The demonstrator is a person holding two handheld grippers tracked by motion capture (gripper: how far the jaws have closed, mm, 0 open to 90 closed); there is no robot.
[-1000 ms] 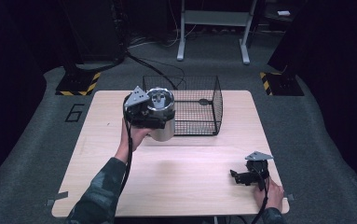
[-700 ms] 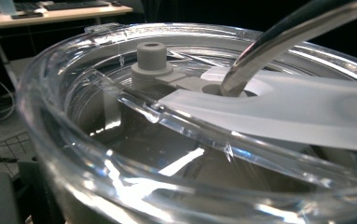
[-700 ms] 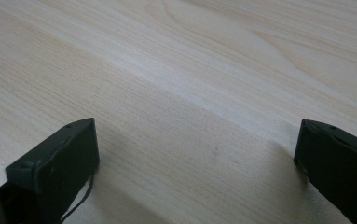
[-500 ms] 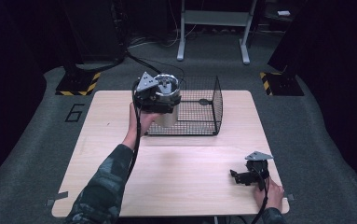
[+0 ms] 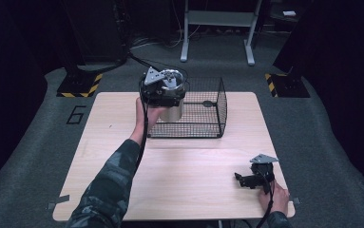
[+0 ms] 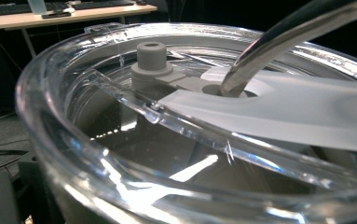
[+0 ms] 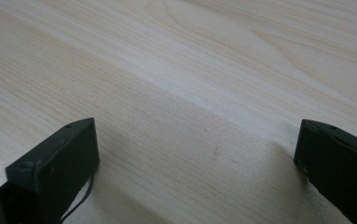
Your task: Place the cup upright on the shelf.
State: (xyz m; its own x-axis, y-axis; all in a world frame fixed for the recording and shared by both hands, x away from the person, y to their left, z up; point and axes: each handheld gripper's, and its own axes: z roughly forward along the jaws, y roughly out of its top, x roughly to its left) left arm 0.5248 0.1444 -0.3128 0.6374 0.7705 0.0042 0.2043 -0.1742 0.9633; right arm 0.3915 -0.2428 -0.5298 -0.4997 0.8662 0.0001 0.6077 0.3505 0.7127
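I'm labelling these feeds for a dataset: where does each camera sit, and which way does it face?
High view: above the person's side, looking forward and down on the table; both forearms, left claw and right claw show.
Left gripper view: rides the left claw, facing the clear container close up.
Right gripper view: rides the right claw, facing down on bare tabletop between its open jaws.
Shared: the high and left gripper views both show the container.

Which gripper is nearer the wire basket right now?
Left. The left gripper holds a clear container at the wire basket's left edge. The right gripper rests open on the table near its front right corner, well clear of the basket.
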